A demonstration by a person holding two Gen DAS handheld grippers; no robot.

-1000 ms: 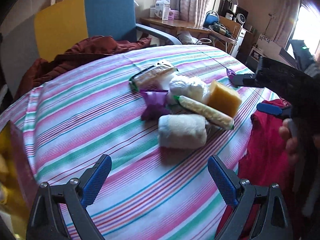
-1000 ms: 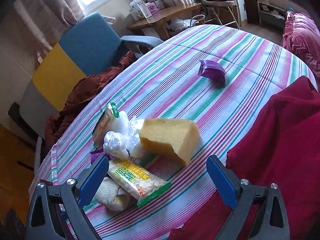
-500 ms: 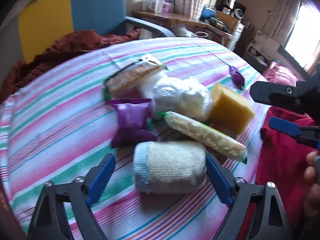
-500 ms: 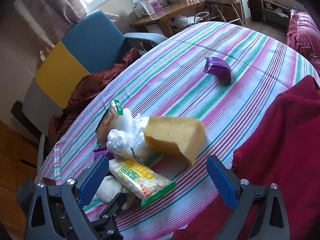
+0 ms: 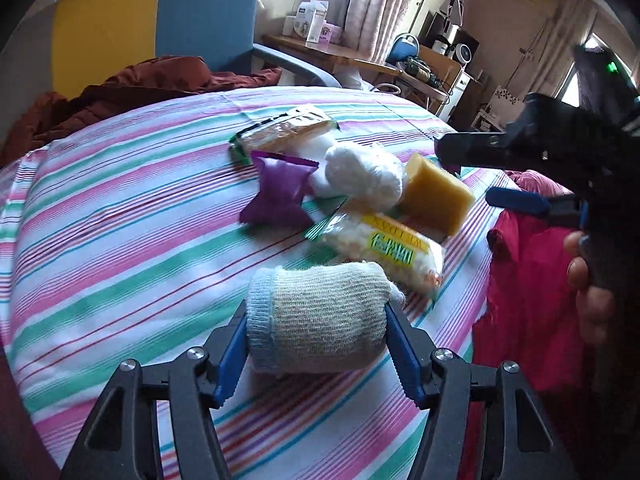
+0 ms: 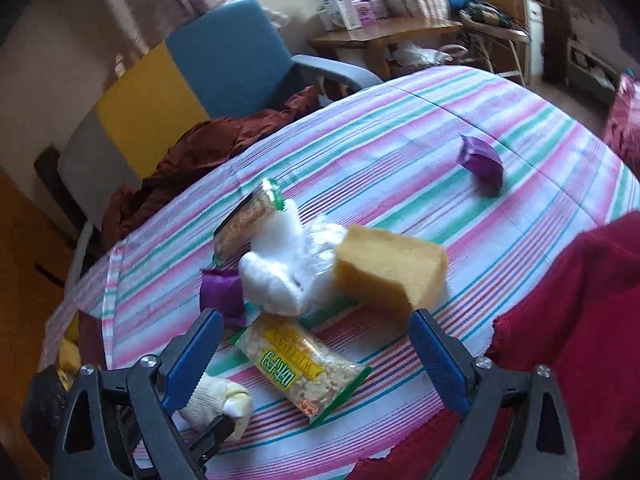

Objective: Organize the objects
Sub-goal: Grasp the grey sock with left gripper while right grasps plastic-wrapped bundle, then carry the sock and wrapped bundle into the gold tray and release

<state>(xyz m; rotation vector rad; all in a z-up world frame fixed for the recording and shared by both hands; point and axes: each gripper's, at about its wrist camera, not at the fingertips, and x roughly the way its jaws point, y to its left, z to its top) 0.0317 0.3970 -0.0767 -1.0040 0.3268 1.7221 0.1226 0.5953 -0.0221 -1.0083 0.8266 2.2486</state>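
A rolled knit cloth (image 5: 320,316) lies on the striped tablecloth (image 5: 120,240). My left gripper (image 5: 316,332) is closing on it, with a blue pad touching each end. Behind it lie a snack packet (image 5: 388,252), a yellow sponge (image 5: 436,196), a white plastic bundle (image 5: 364,172), a purple sachet (image 5: 280,188) and a biscuit pack (image 5: 284,132). My right gripper (image 6: 315,316) hovers wide over the snack packet (image 6: 304,368), its jaws starting to close without touching it. The sponge (image 6: 392,268) sits just beyond its right finger.
A second purple sachet (image 6: 480,160) lies alone farther back on the table. A red cloth (image 5: 532,280) hangs over the table's right edge. A blue and yellow chair (image 5: 204,12) with a brown garment (image 5: 120,96) stands behind. A person's hand (image 5: 592,292) holds the right gripper.
My left gripper came forward and down around the rolled cloth and its jaws narrowed onto both ends. The right gripper rolled and shifted slightly over the pile.
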